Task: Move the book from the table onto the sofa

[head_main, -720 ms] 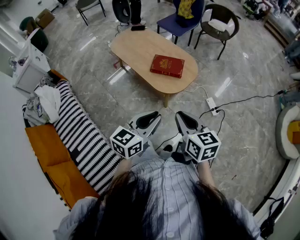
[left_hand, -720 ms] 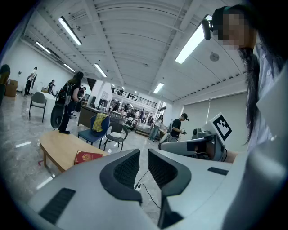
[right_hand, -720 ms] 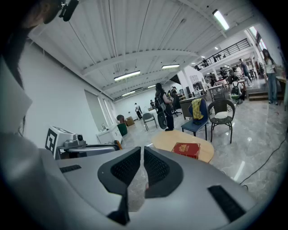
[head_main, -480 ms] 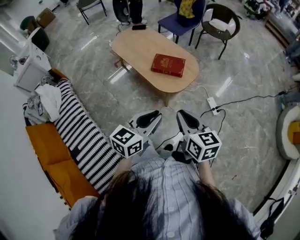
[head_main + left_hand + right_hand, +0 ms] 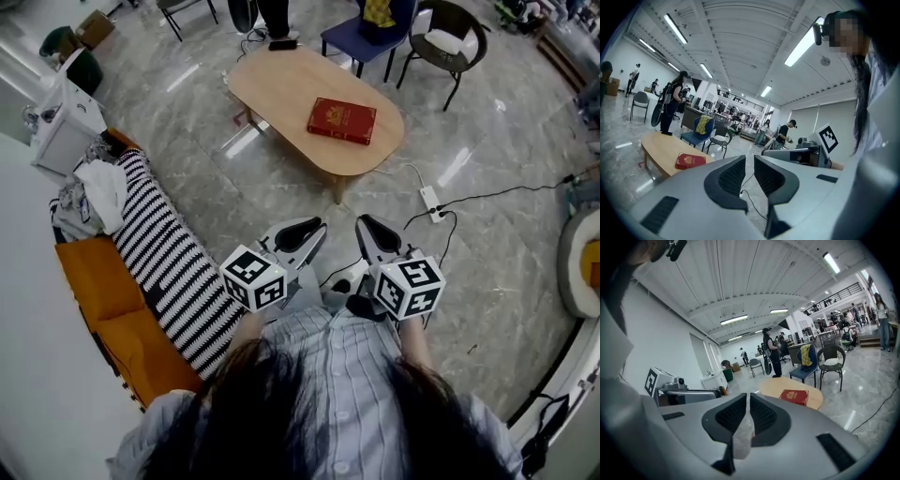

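A red book with a gold emblem lies flat on the oval wooden table ahead of me; it also shows in the left gripper view and the right gripper view. The sofa, striped black and white with orange cushions, runs along my left. My left gripper and right gripper are held close to my chest, well short of the table. Both are shut with nothing between the jaws.
A power strip and black cable lie on the marble floor right of the table. A blue chair and a dark armchair stand beyond it. White clothes are piled at the sofa's far end. People stand in the hall behind.
The head view has shifted slightly, so the table and book sit a little higher and further right in the picture. Both grippers stay shut in front of my chest.
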The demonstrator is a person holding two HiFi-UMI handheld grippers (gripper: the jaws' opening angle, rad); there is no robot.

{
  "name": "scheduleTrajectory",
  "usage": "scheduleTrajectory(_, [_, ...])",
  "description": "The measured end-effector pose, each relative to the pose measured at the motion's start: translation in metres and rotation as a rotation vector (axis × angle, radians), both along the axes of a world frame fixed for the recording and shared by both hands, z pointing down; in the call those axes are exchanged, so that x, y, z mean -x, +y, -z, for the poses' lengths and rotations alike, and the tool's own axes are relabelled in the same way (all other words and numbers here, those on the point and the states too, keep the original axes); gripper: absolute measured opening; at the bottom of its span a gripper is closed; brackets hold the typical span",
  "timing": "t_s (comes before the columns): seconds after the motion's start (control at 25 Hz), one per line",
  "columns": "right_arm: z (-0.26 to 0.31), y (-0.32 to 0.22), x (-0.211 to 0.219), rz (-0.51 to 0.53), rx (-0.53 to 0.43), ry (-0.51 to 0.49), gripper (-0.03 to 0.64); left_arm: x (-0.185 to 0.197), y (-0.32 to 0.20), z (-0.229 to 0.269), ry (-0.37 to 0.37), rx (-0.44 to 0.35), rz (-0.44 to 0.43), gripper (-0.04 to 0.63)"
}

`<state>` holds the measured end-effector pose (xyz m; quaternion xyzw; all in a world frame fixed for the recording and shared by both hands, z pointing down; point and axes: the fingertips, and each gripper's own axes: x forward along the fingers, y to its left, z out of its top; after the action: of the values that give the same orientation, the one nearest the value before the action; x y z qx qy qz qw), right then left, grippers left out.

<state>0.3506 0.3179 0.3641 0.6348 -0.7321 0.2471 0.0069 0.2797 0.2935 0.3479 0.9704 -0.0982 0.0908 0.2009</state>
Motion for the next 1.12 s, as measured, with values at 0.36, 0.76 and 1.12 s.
scheduleTrajectory(0.36, [-0.010, -0.014, -0.004, -0.007, 0.016, -0.033, 0.037, -0.001, -0.021, 0.000, 0.002, 0.031, 0.012, 0.052])
scheduleTrajectory(0.76, [-0.034, -0.059, -0.042, -0.077, 0.087, -0.048, 0.037, -0.036, -0.085, -0.019, 0.014, 0.094, -0.029, 0.052])
scheduleTrajectory(1.12, [-0.045, -0.159, -0.083, -0.141, 0.146, -0.071, 0.037, -0.067, -0.201, -0.024, -0.010, 0.088, -0.086, 0.052])
